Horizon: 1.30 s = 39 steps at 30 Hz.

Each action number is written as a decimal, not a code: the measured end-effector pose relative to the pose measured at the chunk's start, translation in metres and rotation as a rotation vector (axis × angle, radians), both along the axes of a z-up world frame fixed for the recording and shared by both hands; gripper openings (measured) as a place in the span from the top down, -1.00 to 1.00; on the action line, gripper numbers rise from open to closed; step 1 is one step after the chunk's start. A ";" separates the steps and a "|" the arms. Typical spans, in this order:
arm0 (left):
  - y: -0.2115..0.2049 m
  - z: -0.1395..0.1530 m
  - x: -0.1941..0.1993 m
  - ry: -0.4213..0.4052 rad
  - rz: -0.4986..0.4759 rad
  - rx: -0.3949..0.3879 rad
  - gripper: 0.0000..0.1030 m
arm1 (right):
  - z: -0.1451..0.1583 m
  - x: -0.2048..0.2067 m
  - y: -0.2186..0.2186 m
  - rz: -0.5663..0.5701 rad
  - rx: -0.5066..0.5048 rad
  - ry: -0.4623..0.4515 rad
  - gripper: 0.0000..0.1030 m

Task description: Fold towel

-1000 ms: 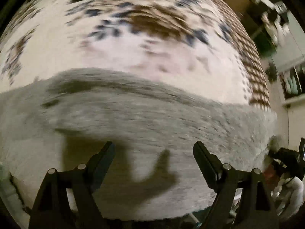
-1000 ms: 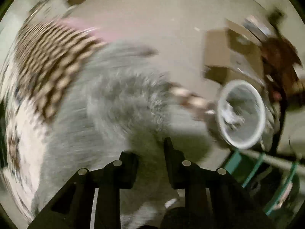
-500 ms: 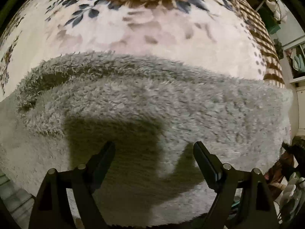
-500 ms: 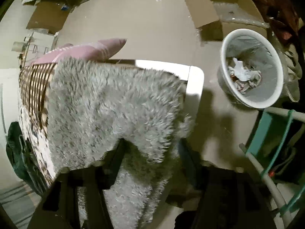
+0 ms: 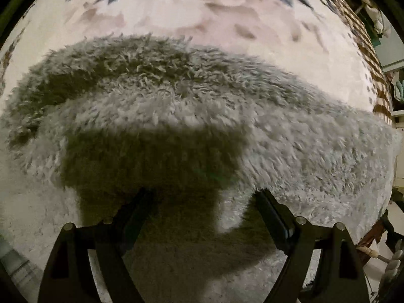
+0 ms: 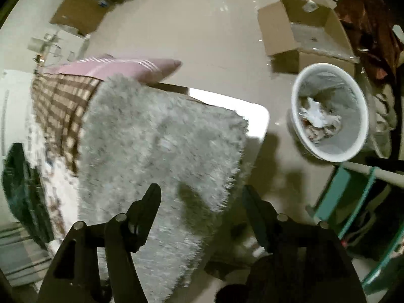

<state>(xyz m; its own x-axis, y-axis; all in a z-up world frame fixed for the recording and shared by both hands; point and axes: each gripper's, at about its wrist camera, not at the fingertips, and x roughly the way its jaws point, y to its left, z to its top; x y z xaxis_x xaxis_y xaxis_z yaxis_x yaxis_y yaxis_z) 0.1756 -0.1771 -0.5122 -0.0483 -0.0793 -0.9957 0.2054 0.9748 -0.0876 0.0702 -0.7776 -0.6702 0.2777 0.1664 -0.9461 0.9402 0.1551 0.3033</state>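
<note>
A shaggy grey towel (image 5: 202,116) lies spread across the floral bedspread (image 5: 176,17), with a fold ridge running across its far side. My left gripper (image 5: 204,197) hovers close above its near part, jaws wide and still opening, nothing pinched between them. In the right wrist view the same towel (image 6: 156,146) drapes over the bed's corner. My right gripper (image 6: 202,192) stands over the towel's corner edge with its jaws opening; the pile lies between them, and the pads are off it.
A pink pillow (image 6: 118,68) and a checked bedspread border (image 6: 60,101) lie beyond the towel. On the floor stand a white bin (image 6: 328,111) with crumpled paper, an open cardboard box (image 6: 305,35) and a teal frame (image 6: 363,202). A dark green cloth (image 6: 15,176) hangs at the left.
My left gripper has sunk closer to the towel, which fills more of its view. My right gripper, shut on the towel's corner before, has opened and let it go.
</note>
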 end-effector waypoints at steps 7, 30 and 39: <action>0.019 -0.020 0.019 0.035 0.079 -0.046 -1.00 | -0.066 -0.023 0.001 -0.123 0.126 -0.118 -0.40; -0.031 -0.024 0.004 0.002 0.130 0.046 -1.00 | -0.088 -0.016 -0.005 -0.258 0.003 -0.485 -0.13; -0.028 0.034 -0.002 -0.094 0.106 -0.025 -1.00 | -0.041 0.015 -0.006 -0.142 -0.137 -0.430 0.48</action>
